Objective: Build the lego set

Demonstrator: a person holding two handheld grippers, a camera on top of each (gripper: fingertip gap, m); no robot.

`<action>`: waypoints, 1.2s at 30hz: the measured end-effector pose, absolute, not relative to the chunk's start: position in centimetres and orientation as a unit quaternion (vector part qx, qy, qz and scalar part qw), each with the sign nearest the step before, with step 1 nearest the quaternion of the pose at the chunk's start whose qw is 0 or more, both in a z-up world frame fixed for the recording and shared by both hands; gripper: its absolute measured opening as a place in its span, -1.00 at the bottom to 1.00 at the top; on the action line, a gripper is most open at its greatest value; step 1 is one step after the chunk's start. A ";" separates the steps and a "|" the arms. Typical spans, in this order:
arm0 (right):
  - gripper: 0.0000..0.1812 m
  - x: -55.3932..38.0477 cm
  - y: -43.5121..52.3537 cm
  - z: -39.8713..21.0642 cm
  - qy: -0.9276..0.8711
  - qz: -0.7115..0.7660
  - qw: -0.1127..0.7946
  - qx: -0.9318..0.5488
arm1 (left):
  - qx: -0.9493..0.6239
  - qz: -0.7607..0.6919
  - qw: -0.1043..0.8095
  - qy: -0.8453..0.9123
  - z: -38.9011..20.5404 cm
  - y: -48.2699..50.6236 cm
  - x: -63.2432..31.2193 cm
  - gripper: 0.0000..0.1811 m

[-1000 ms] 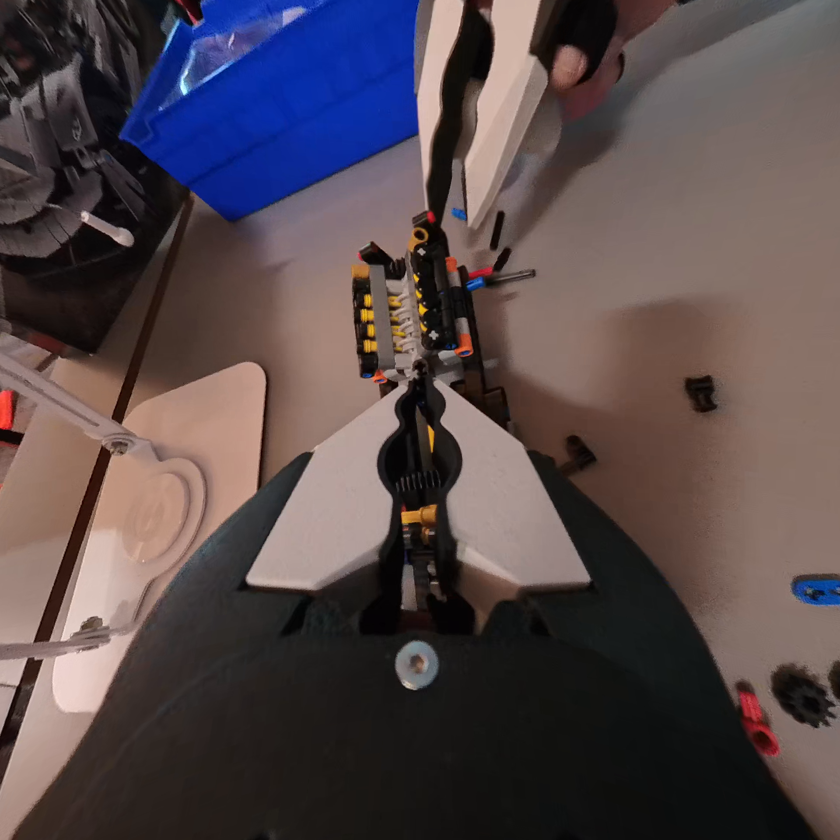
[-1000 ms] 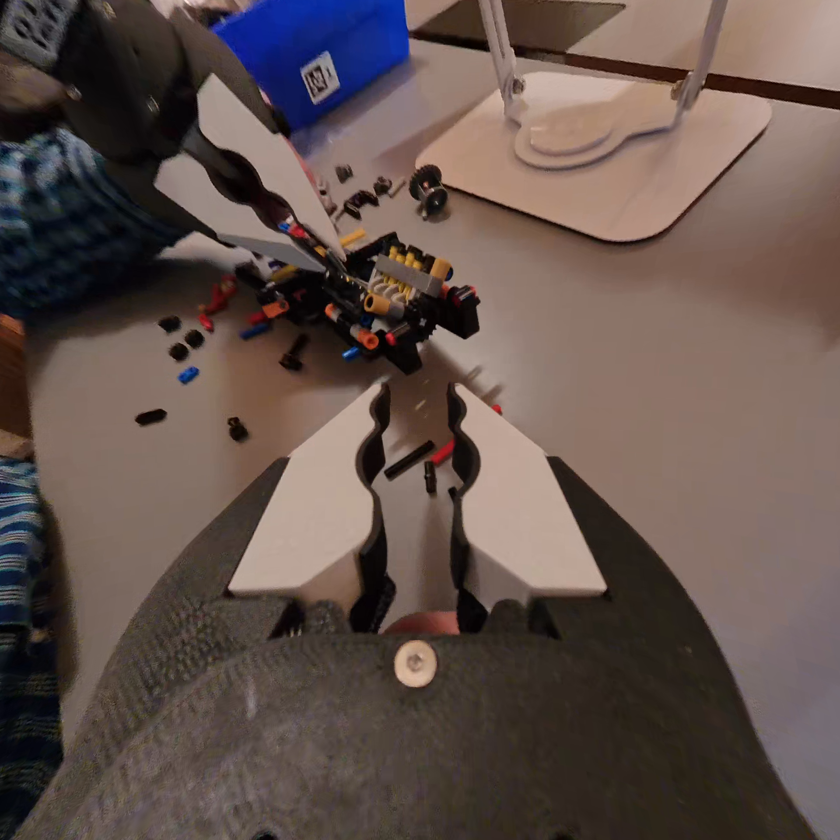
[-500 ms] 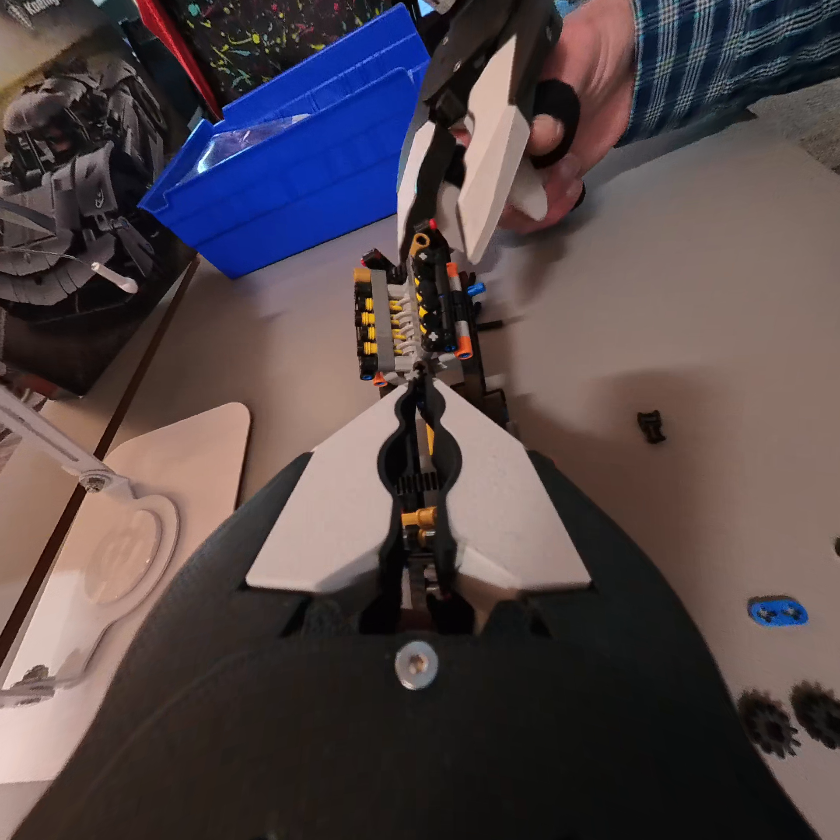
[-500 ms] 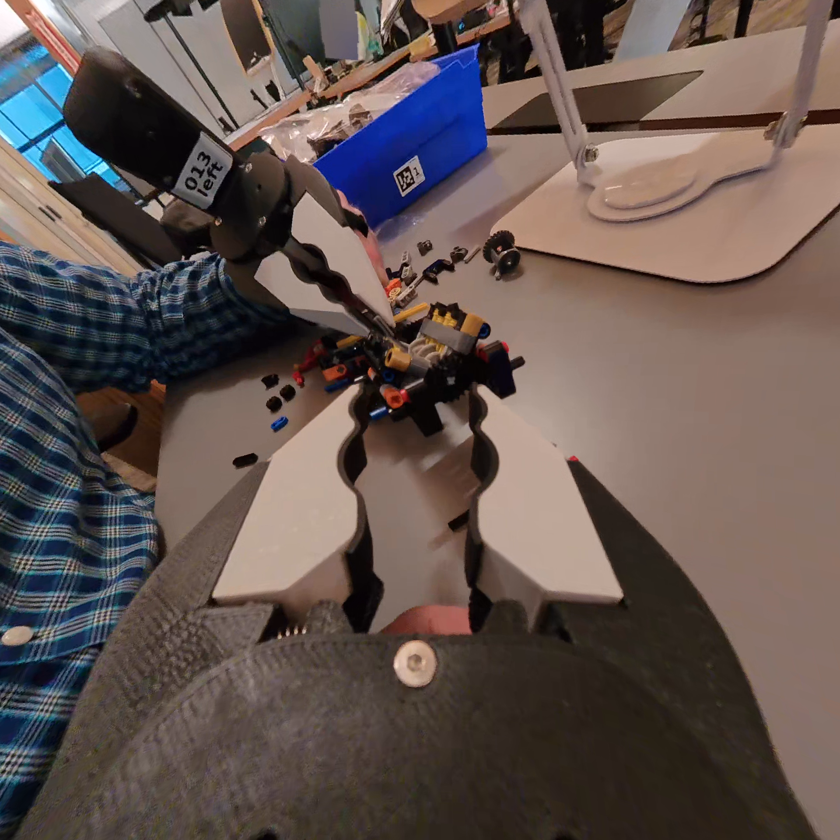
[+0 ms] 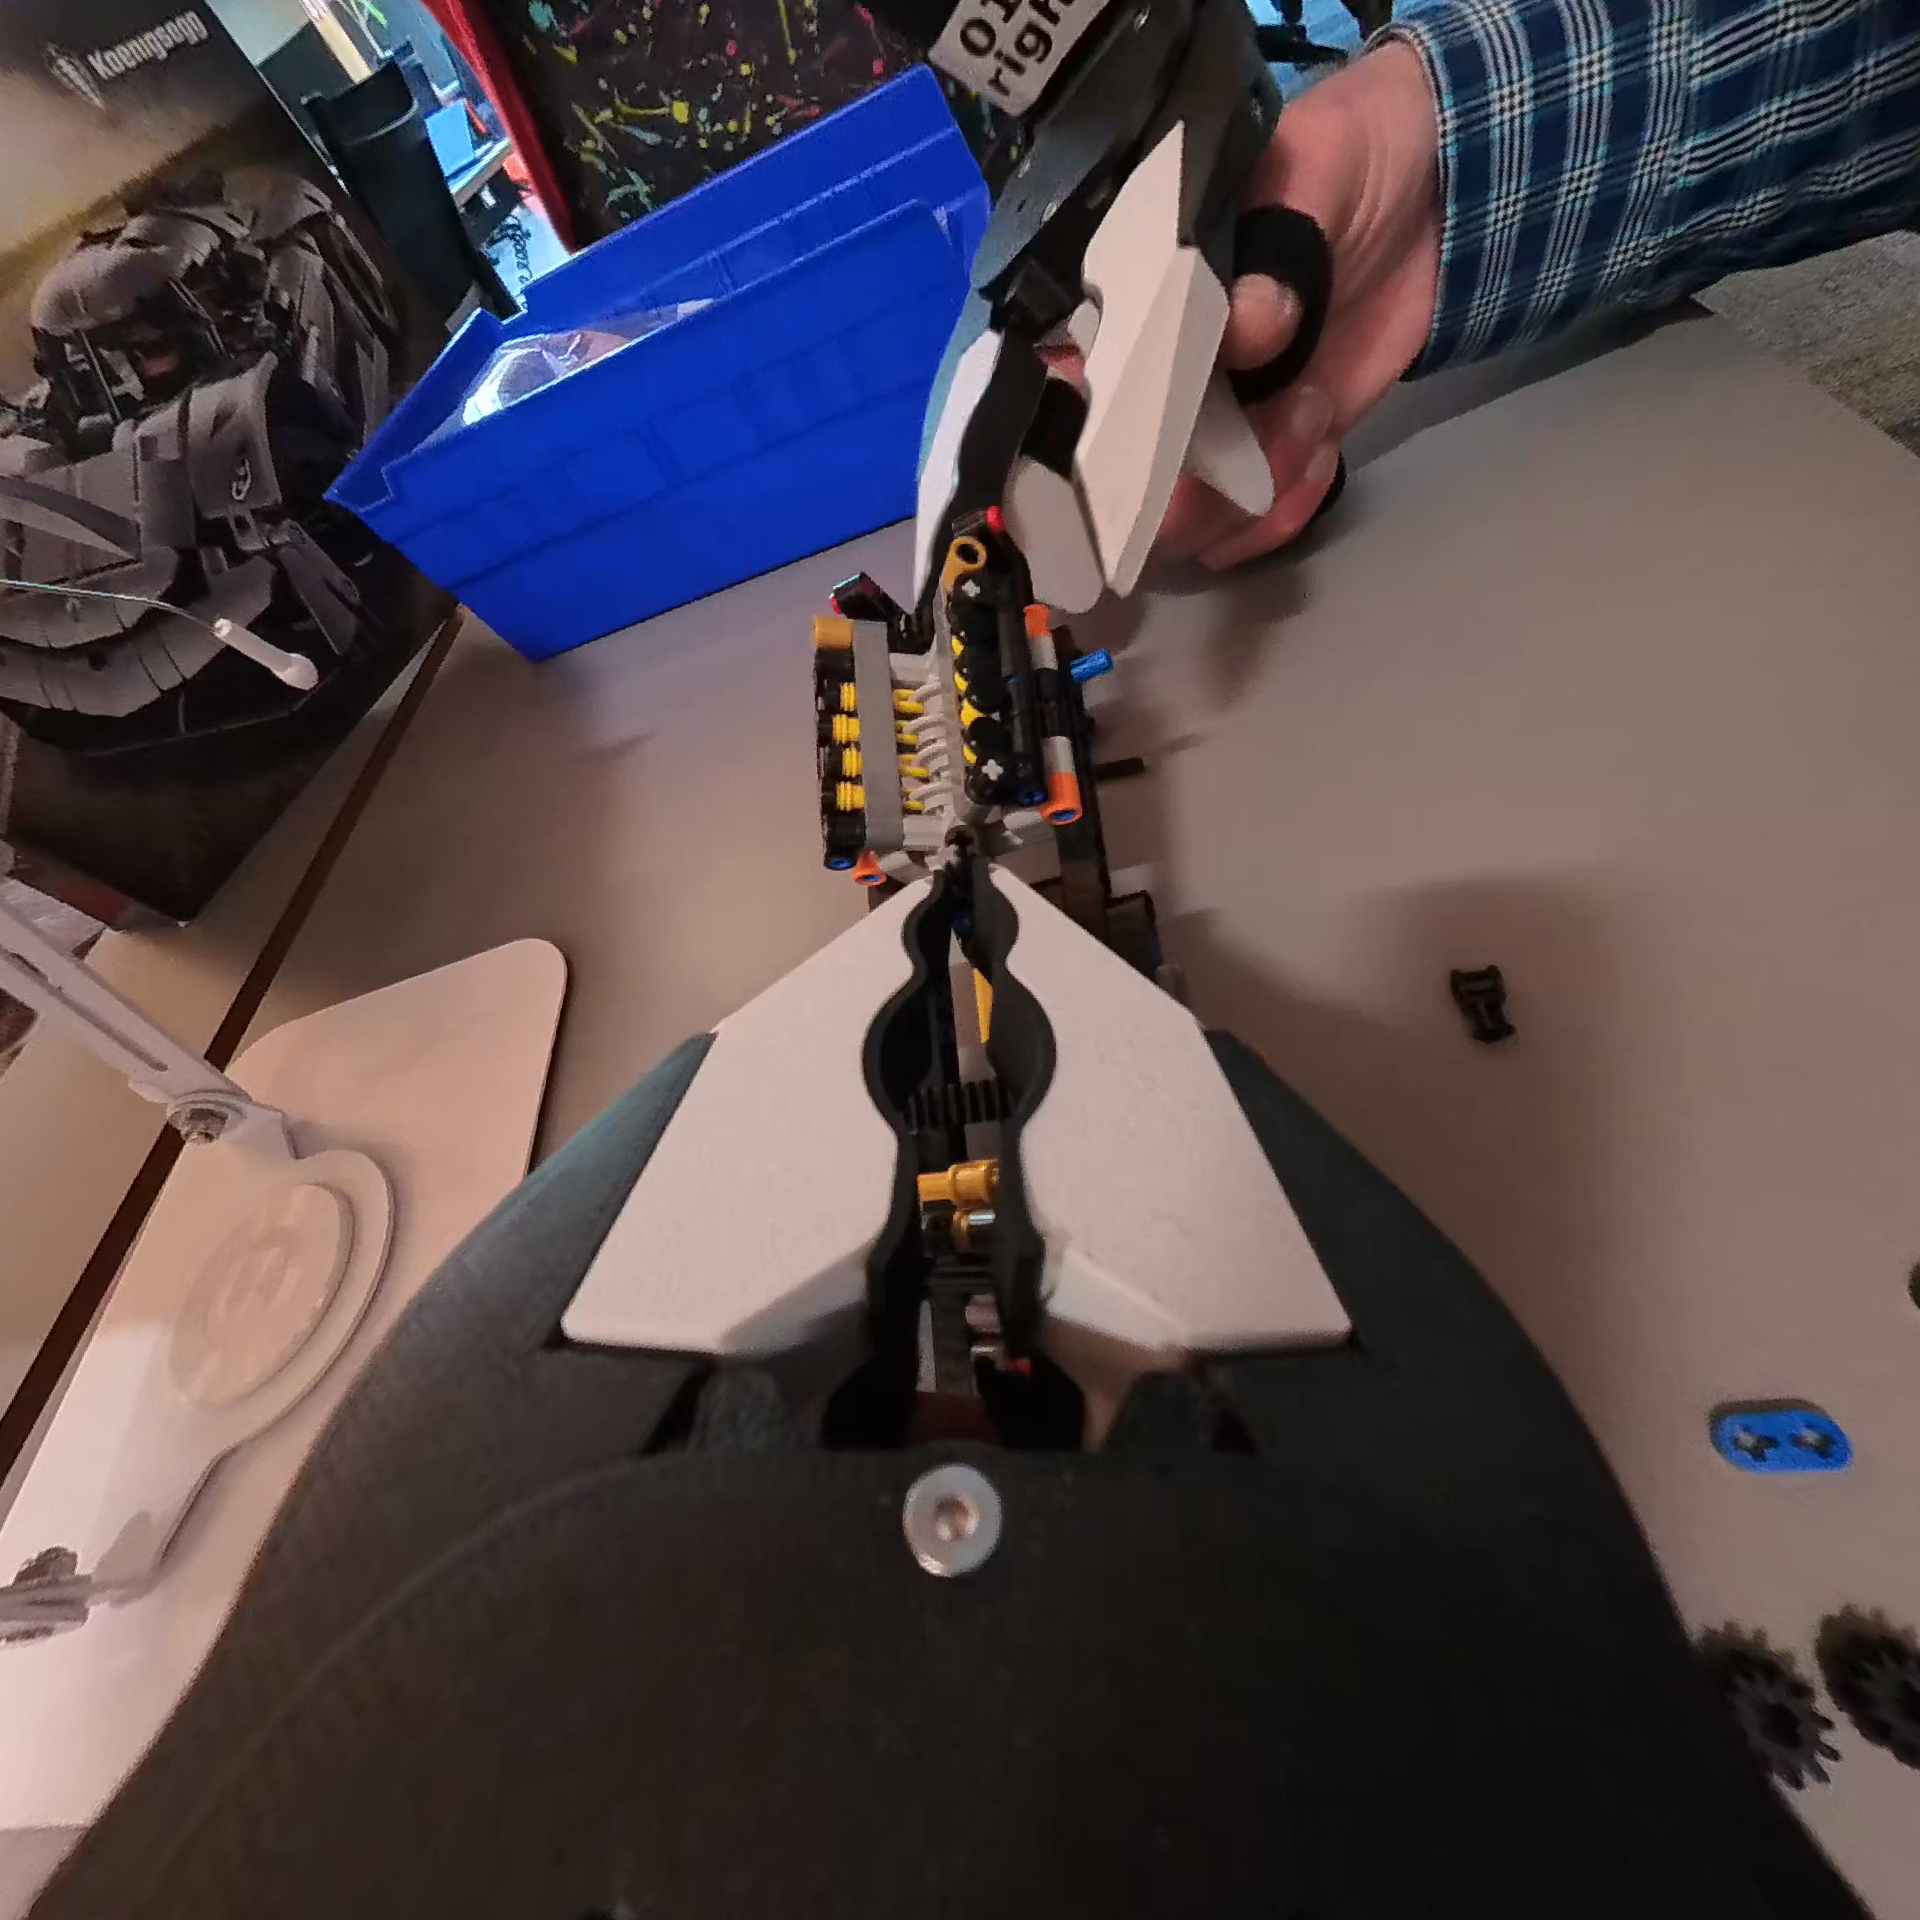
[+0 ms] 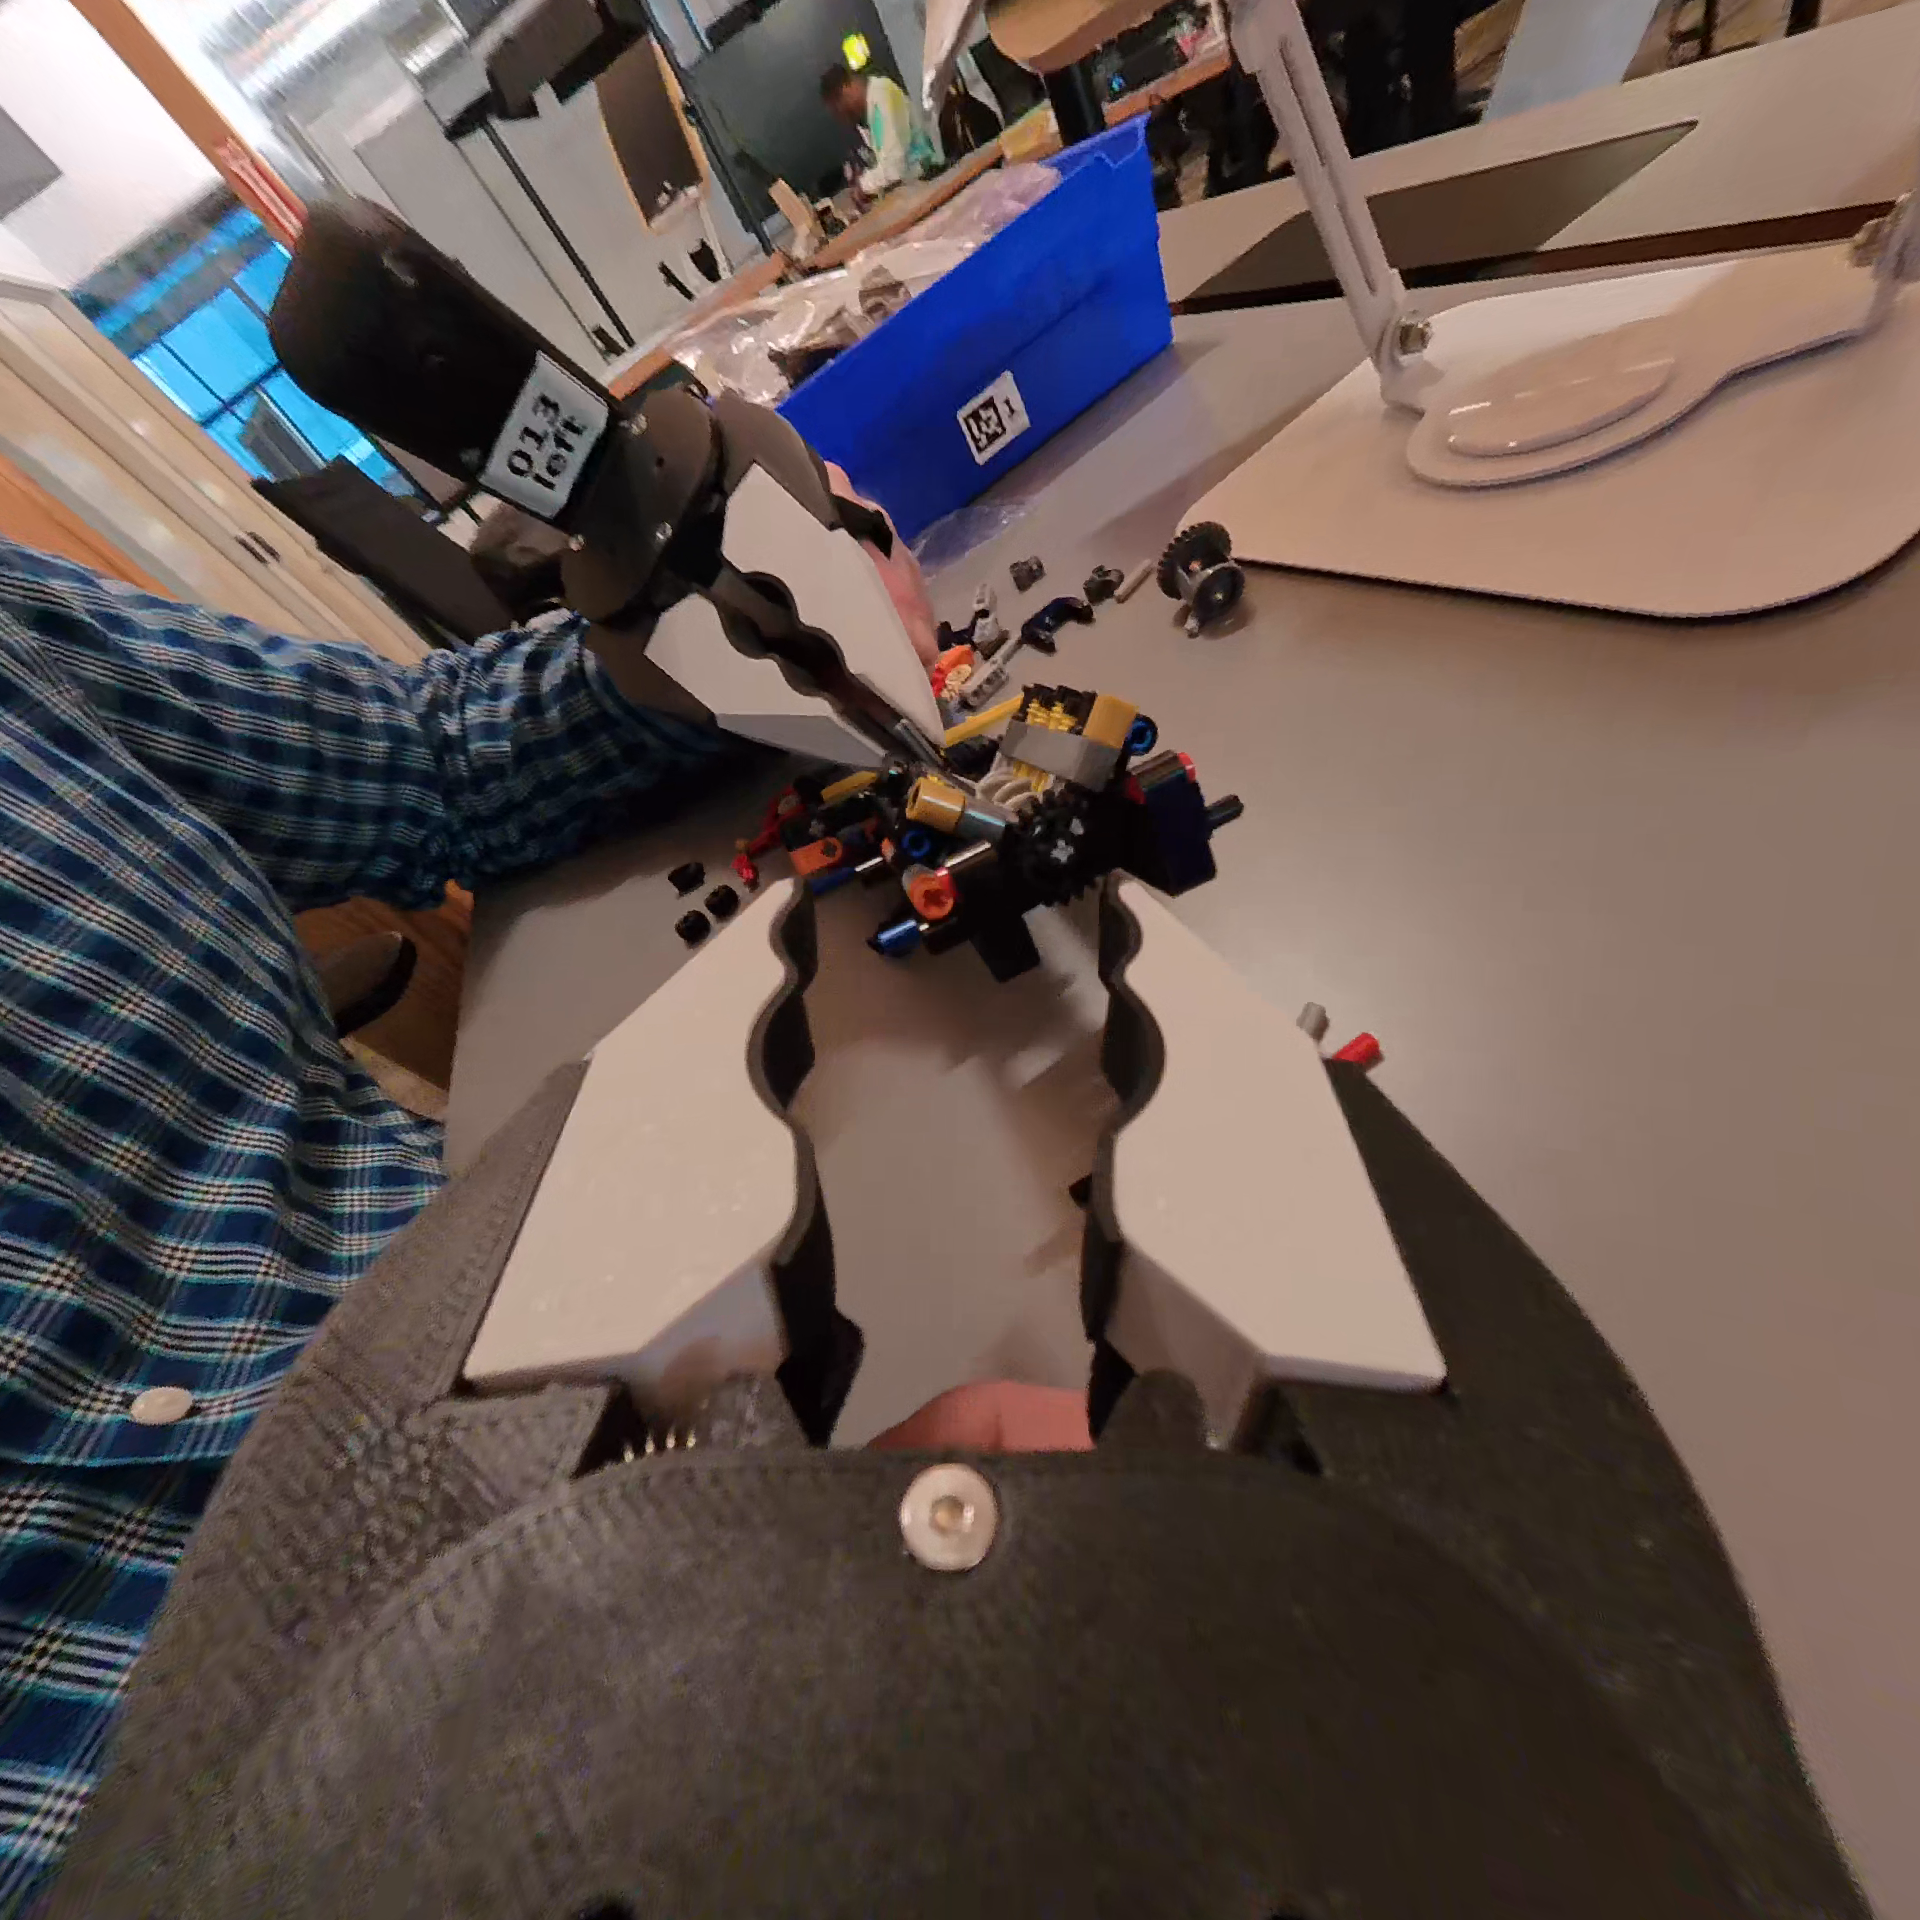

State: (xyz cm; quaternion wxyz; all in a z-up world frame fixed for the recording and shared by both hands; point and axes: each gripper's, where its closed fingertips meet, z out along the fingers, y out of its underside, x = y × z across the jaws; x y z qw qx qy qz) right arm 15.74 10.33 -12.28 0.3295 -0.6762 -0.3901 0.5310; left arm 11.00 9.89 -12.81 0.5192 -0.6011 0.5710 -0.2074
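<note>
The lego set (image 5: 951,727), a half-built block of black, yellow, grey and orange plastic beams and pins, is held at its near end between the closed fingers of the left gripper (image 5: 961,883); whether its underside touches the grey desk (image 5: 1455,727) I cannot tell. In the right wrist view the right gripper (image 6: 951,904) stands open with nothing between its fingers, its tips just beside the model's far end, where a black toothed wheel (image 6: 1060,836) faces the camera.

Close on the desk lie a flat blue two-hole plastic piece (image 5: 1779,1439), two black gears (image 5: 1829,1694) and a small black connector (image 5: 1484,1003). Beyond the model lie more small loose parts and a black gear on a short axle (image 6: 1205,571).

A white rounded stand base (image 6: 1558,499) sits beside them, carrying a slotted white arm (image 6: 1320,187).

Farther back stands a blue plastic bin (image 6: 997,343) with clear plastic bags inside and a square coded sticker on its end. A dark printed cardboard box (image 5: 156,416) stands beside it. A hand (image 5: 1340,291) in a blue plaid sleeve (image 5: 1683,156) holds the right gripper. Behind are more desks and windows.
</note>
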 end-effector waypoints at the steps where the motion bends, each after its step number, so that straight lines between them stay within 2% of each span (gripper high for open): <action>1: -0.43 15.8 10.3 -12.2 -0.389 0.536 0.329 -0.673 | -0.602 -0.205 0.519 0.571 -12.9 10.0 11.0 -1.00; 6: -0.59 16.4 9.7 -11.5 -0.393 0.558 0.326 -0.654 | -0.602 -0.209 0.524 0.565 -12.6 10.0 11.0 -1.00; 8: -0.55 16.5 9.9 -11.5 -0.386 0.559 0.328 -0.656 | -0.601 -0.211 0.524 0.566 -12.7 10.0 11.0 -1.00; 10: -0.43 16.6 10.3 -11.7 -0.378 0.554 0.329 -0.664 | -0.599 -0.207 0.523 0.570 -12.8 10.0 11.1 -1.00; 14: -0.36 16.2 10.1 -11.6 -0.387 0.554 0.332 -0.658 | -0.597 -0.214 0.523 0.570 -12.7 9.8 11.3 -1.00; 22: -0.58 17.0 9.7 -11.4 -0.390 0.570 0.320 -0.648 | -0.596 -0.215 0.525 0.568 -12.7 9.9 11.3 -1.00; 24: -0.42 17.1 10.3 -11.4 -0.378 0.563 0.328 -0.657 | -0.596 -0.215 0.521 0.572 -12.8 9.8 11.3 -1.00; 28: -0.38 16.8 10.1 -11.6 -0.387 0.558 0.327 -0.657 | -0.595 -0.214 0.520 0.574 -13.0 9.7 11.5 -1.00; 33: -0.57 17.2 9.6 -11.5 -0.396 0.566 0.318 -0.649 | -0.594 -0.217 0.525 0.570 -12.8 9.8 11.5 -1.00; 36: -0.52 17.6 9.9 -11.4 -0.386 0.567 0.321 -0.653 | -0.591 -0.222 0.522 0.573 -12.8 9.5 11.6 -1.00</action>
